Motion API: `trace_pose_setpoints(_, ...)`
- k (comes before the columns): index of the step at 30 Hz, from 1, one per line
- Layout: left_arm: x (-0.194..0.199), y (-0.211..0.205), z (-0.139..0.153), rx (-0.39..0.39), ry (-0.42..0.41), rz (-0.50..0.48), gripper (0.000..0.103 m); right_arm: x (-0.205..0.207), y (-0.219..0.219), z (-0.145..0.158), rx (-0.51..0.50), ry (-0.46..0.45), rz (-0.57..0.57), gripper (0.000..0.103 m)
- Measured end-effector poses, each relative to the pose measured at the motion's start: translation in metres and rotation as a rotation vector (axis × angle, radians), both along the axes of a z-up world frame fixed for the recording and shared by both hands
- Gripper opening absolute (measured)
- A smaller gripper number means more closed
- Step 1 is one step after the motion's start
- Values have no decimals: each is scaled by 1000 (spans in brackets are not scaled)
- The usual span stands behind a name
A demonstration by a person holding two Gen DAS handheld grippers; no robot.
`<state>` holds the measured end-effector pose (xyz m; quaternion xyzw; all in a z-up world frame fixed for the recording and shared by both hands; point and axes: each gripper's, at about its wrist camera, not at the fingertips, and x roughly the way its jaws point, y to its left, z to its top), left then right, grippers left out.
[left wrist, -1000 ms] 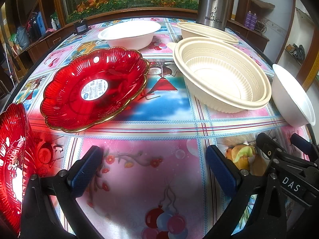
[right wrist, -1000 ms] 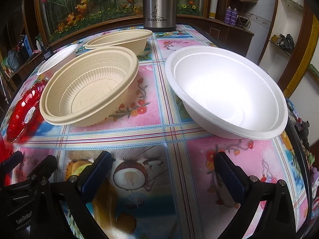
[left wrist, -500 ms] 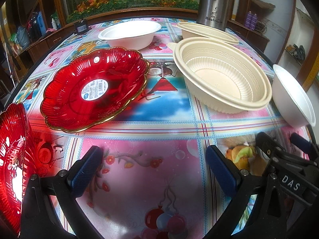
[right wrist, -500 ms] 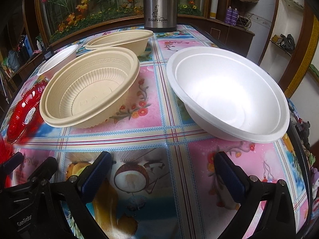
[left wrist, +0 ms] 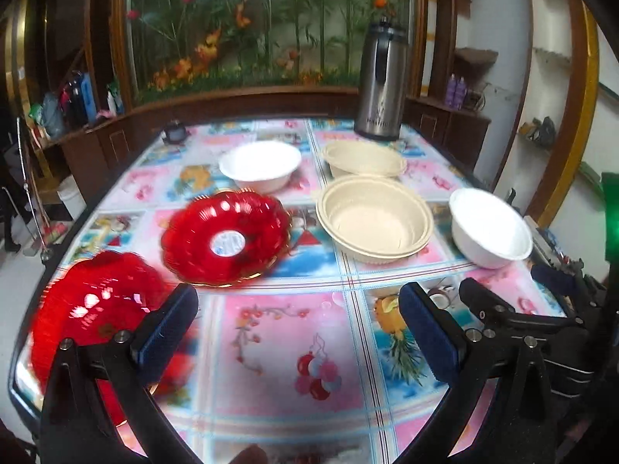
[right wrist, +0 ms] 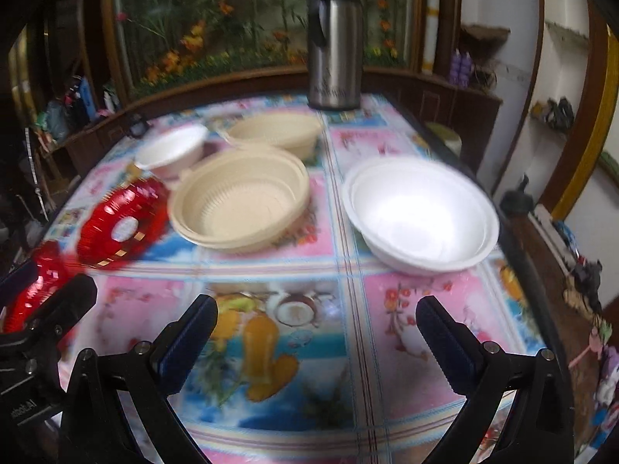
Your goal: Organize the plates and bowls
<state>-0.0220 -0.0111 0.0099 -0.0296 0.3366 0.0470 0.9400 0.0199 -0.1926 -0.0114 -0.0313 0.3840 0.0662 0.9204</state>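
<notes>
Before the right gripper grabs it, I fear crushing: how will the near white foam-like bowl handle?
The white foam-like bowl looks thin-walled, so probably light and easily dented. Its smooth flared rim may slip from the open right gripper. Likely slides if pushed.

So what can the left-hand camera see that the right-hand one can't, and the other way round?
Only the left wrist view shows most of the near red scalloped plastic plate; in the right wrist view it is just a sliver at the edge. Only the right wrist view shows the dark table edge beyond the near white foam bowl. Both show the far red plate, two beige ribbed bowls, the far white bowl, the steel flask, and open grippers.
</notes>
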Motion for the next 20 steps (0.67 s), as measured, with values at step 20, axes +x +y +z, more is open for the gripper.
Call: trace_pose_setpoints(20, -14, 24, 2, -86, 43, 19, 103, -32, 15, 42, -12, -95, 50, 103)
